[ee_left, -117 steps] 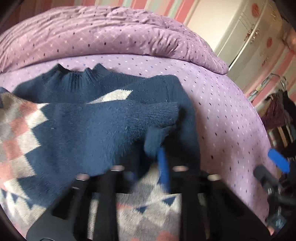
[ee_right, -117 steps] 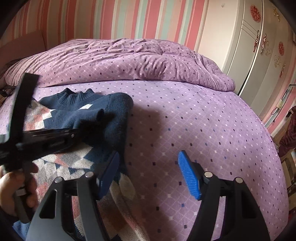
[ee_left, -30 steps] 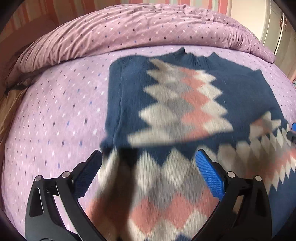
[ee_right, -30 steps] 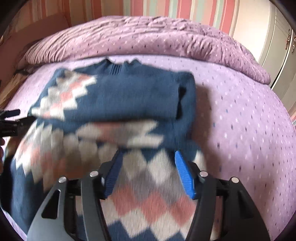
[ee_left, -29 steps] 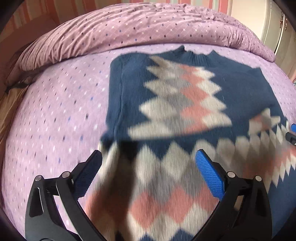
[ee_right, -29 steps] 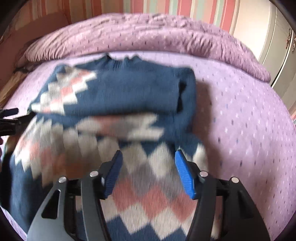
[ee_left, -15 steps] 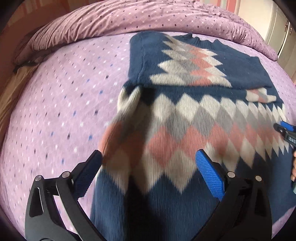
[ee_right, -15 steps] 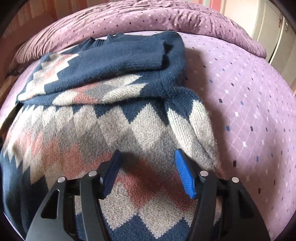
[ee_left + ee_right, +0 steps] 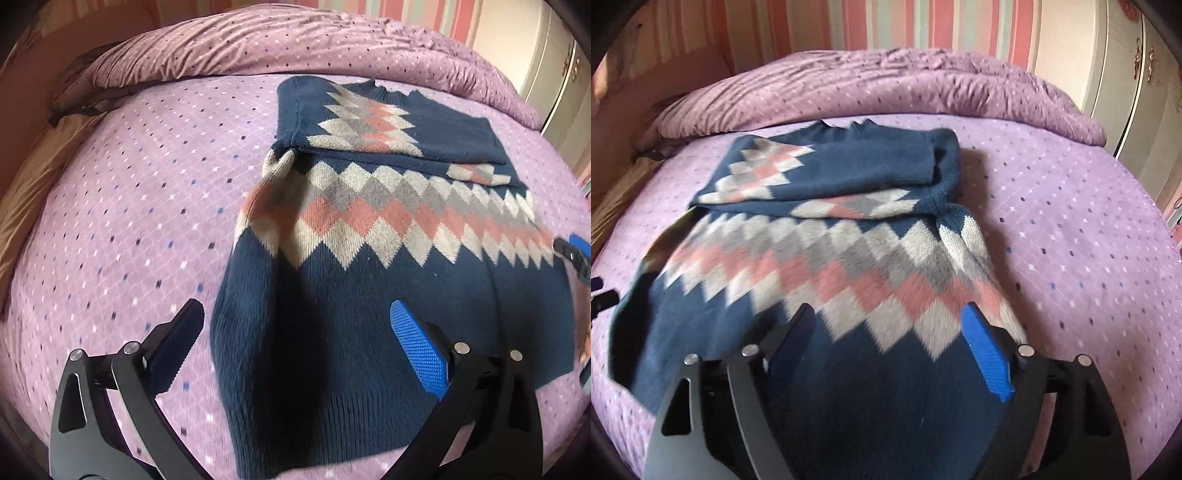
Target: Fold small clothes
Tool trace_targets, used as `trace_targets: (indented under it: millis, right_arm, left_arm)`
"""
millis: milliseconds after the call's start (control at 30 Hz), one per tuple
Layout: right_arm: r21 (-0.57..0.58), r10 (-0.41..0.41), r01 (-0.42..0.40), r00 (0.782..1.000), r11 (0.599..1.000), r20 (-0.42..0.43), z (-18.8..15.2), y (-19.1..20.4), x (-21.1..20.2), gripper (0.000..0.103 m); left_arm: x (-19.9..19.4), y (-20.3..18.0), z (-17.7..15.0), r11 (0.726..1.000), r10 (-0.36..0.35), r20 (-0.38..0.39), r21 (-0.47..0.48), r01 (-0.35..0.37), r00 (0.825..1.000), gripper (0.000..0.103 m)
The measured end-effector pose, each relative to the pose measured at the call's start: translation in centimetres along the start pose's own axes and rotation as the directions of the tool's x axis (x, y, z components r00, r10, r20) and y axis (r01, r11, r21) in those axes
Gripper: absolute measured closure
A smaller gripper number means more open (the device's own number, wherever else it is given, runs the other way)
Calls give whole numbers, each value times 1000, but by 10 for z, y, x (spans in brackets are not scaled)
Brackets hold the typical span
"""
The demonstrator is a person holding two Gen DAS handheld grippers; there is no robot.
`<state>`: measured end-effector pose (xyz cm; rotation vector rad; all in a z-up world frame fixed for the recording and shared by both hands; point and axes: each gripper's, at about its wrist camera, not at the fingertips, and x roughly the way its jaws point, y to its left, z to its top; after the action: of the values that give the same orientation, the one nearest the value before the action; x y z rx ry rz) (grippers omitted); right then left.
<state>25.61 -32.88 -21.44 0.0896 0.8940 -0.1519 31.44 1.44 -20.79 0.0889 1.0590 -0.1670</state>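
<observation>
A navy knit sweater [image 9: 369, 280] with grey, white and pink diamond bands lies flat on the purple bedsheet [image 9: 129, 206]. Both sleeves are folded across the chest near the collar. My left gripper [image 9: 295, 343] is open and empty, hovering over the sweater's lower left hem. My right gripper [image 9: 890, 343] is open and empty over the sweater's [image 9: 827, 258] lower right part. The tip of the right gripper shows at the right edge of the left wrist view [image 9: 576, 254].
A rumpled purple duvet [image 9: 886, 85] lies along the far side of the bed. A white wardrobe [image 9: 1145, 74] stands at the right. A striped wall is behind. The bed edge curves close below the grippers.
Both grippers have pulled back toward the sweater's hem, so more of the navy lower body shows. The left one let go of the sleeve, which now lies folded across the chest.
</observation>
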Motion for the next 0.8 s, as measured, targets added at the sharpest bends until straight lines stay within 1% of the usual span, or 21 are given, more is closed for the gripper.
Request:
trace_targets:
  millis: [133,267,333,533,633,800]
  right_arm:
    - [-10,-3,3,1000,1000,10,-15,7,-31,21]
    - [38,13,-13,1000,999,5,-33,6,-52,21]
    - [50,7,-6,1000,999,-9,-43,5,-56,21]
    - [70,-13,16,999,997,-41,-64,0,-61,21]
    - [71,-17,21,998,997,-53,-70,3,-63,21]
    - [70,-15,19,998,997,-59,-72,6,-63,21]
  left_arm:
    - [-11,-2,-13,1000,13,6,6,-13,1000,3]
    - [-16,-9,-30,999,29,15,42,-30,999,3]
    - [-13,-11,-39,998,41,-2,48,-41,999,3]
    - [-2,-7,-59,1000,7,-43,-4,-7,999,3]
    - [0,-2,-63,1000,3,-51,-29,-4,999,3]
    - [7,9,-64,997,-23,-94,-73,17,995,3]
